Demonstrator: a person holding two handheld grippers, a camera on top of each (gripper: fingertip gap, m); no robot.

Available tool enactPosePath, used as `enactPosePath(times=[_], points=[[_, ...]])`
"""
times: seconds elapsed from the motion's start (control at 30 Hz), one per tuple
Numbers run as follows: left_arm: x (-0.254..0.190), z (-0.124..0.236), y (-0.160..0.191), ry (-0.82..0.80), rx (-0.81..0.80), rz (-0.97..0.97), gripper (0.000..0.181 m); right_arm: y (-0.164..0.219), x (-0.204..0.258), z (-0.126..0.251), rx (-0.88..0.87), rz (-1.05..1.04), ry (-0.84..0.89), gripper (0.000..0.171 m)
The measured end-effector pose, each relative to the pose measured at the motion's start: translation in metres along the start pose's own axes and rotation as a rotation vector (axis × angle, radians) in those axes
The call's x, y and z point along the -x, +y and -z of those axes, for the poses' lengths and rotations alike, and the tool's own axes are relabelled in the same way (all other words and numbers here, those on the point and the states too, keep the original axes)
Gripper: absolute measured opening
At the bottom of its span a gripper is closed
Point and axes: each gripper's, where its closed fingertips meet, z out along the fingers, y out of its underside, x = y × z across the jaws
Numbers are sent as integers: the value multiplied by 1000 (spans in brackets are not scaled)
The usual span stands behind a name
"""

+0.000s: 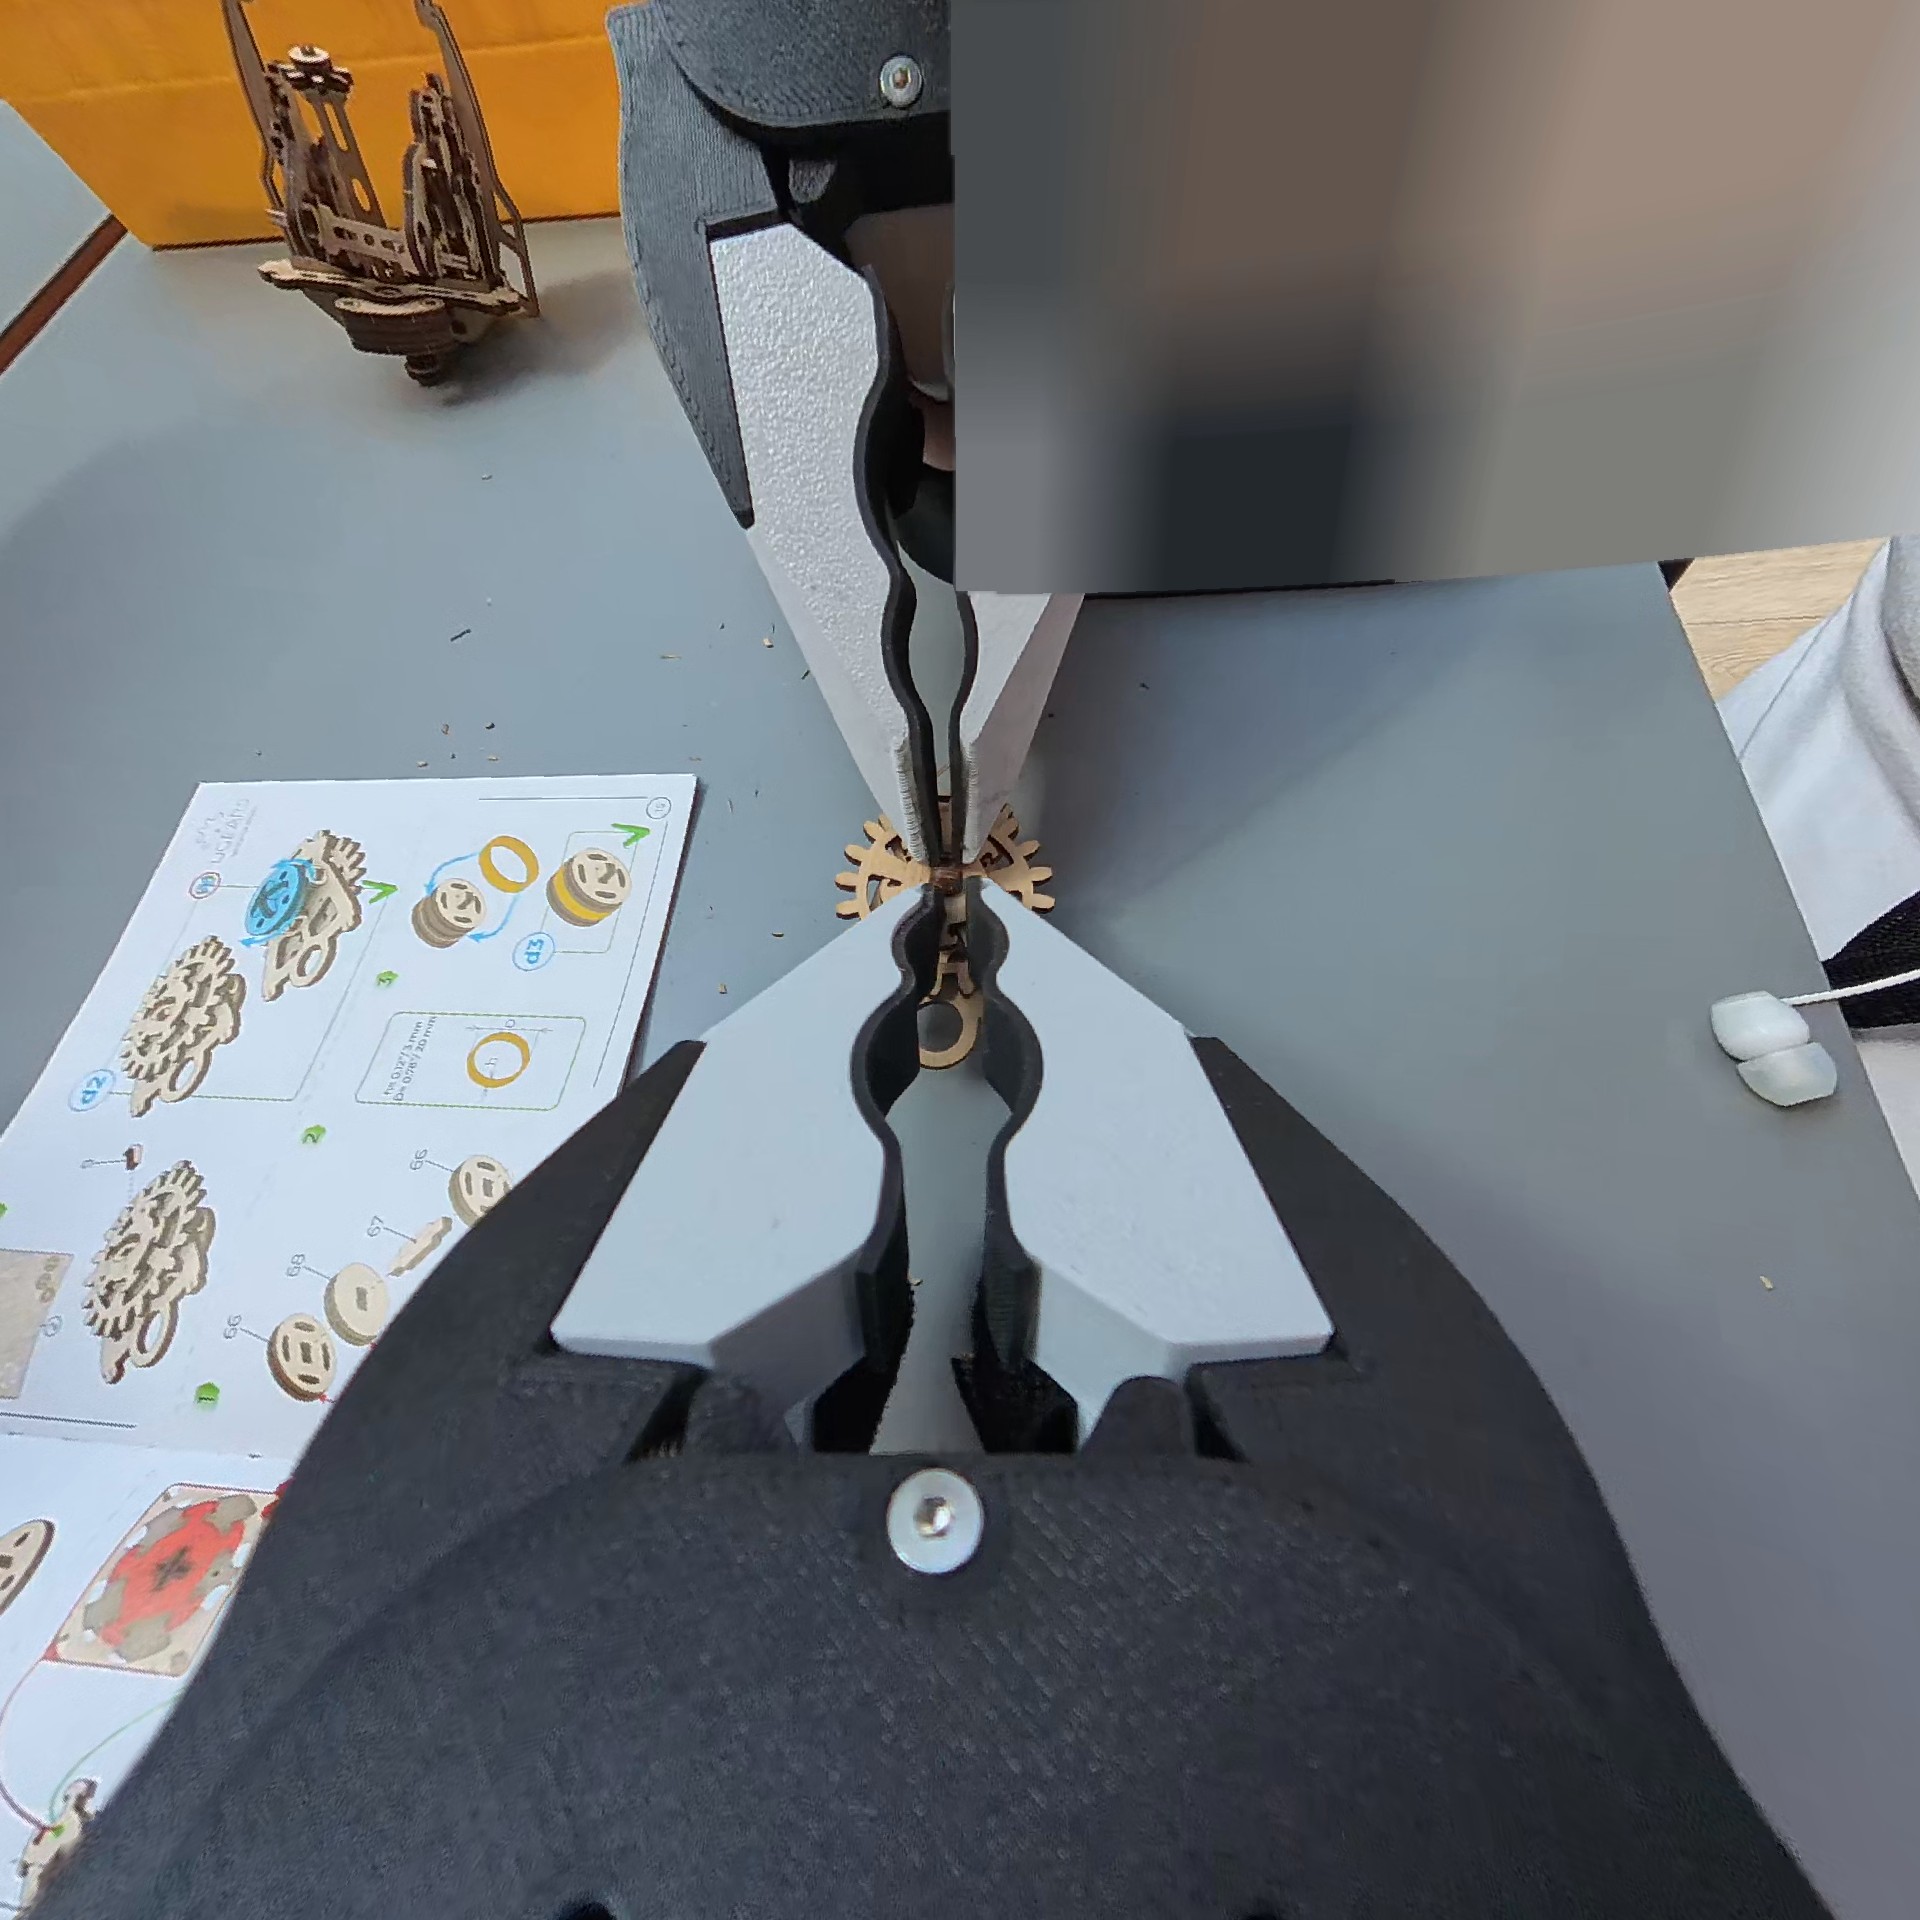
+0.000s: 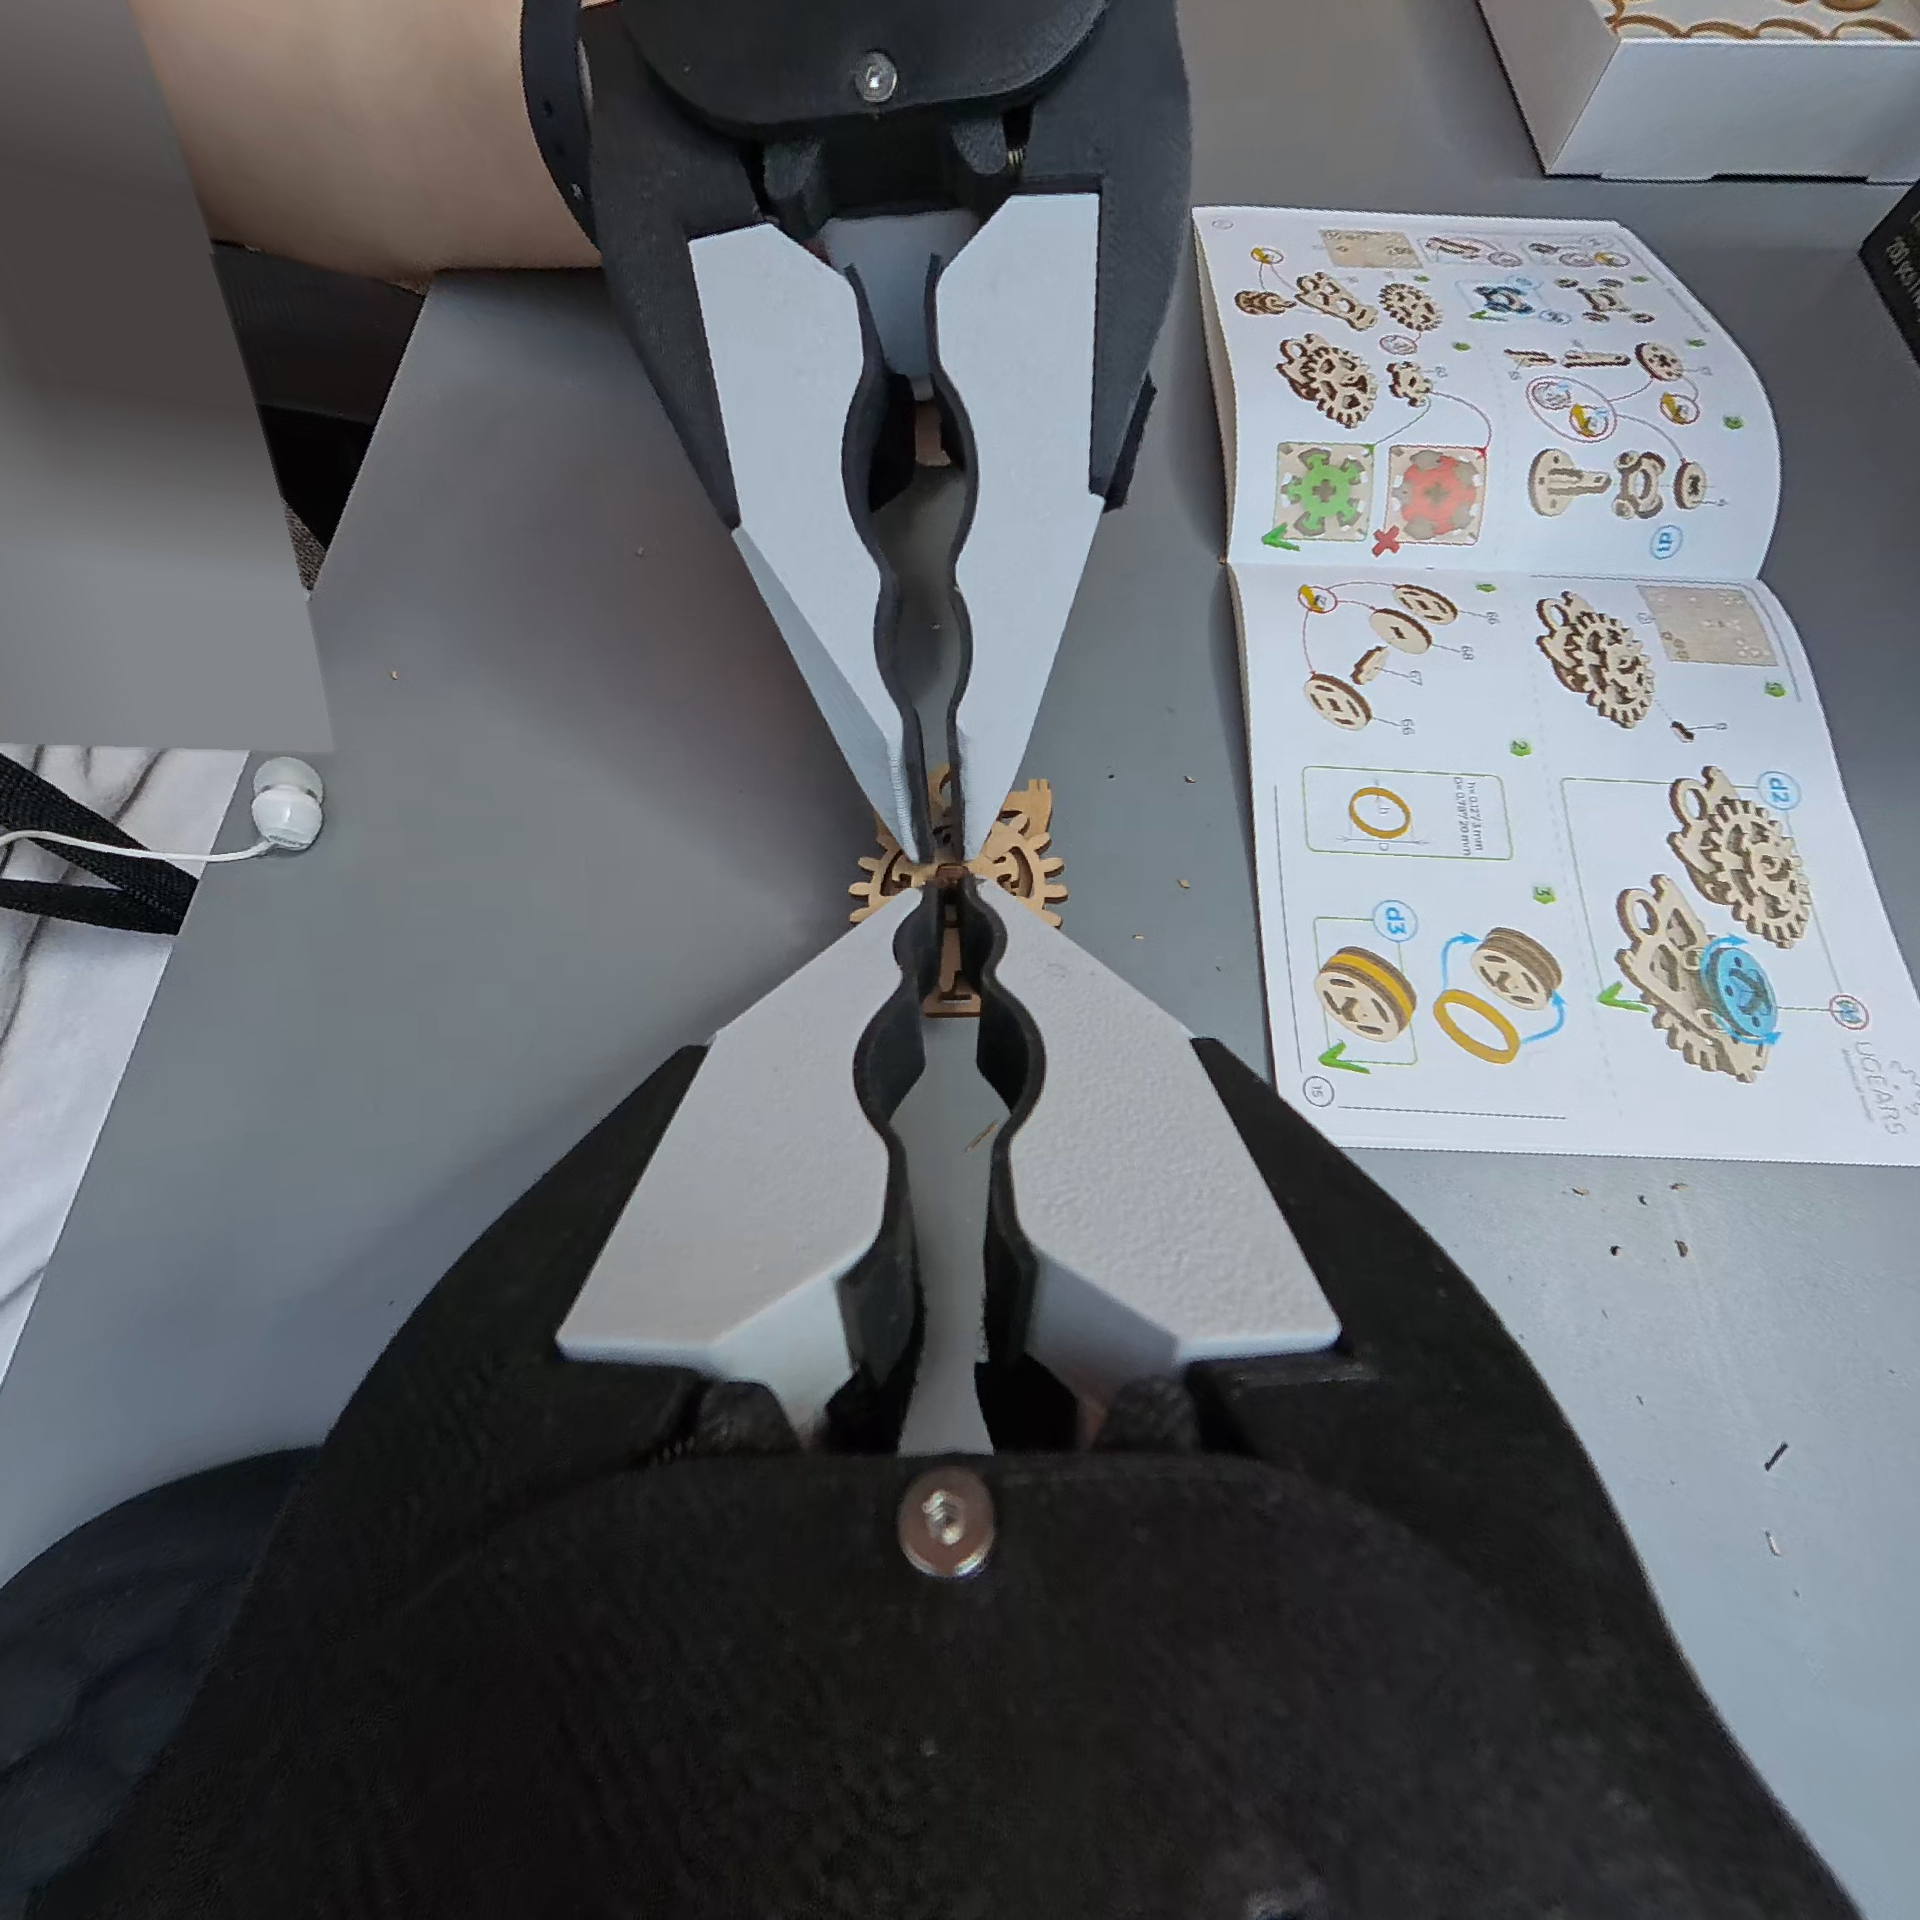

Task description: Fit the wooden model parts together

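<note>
A pale wooden gear assembly (image 1: 871, 871) is held just above the grey table (image 1: 1351, 831), between two grippers that meet tip to tip. In the left wrist view, my left gripper (image 1: 940, 916) is shut on its near side, and a wooden ring part (image 1: 948, 1039) shows between the fingers. My right gripper (image 1: 940, 840) comes in from the far side, also shut on it. The right wrist view shows the same hold mirrored: my right gripper (image 2: 945, 912) is shut on the gear assembly (image 2: 1029, 868), and my left gripper (image 2: 940, 842) is opposite. The joint between the tips is mostly hidden.
An open instruction booklet (image 1: 312, 1039) lies beside the grippers, and also shows in the right wrist view (image 2: 1507, 675). A finished dark wooden model (image 1: 395, 218) stands before an orange box (image 1: 125, 104). White earbuds (image 2: 286, 808) lie near the table edge. A white box (image 2: 1714, 94) sits at the back. Only a small space, under 4 cm, lies between the two pairs of fingers. Left tips and right tips are each some 30 cm from the finished dark wooden model (image 1: 395, 218).
</note>
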Motion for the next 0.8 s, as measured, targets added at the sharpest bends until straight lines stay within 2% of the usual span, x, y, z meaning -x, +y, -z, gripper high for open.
enactPosePath(times=[0.17, 0.57, 0.8], points=[[1, -2, 0, -32, 7, -82, 1, 0, 0, 0, -2, 19, 4, 2], [4, -2, 1, 24, 76, -98, 0, 0, -1, 1, -6, 28, 2, 2], [3, -2, 0, 58, 26, -118, 0, 1, -2, 1, -11, 26, -4, 2]])
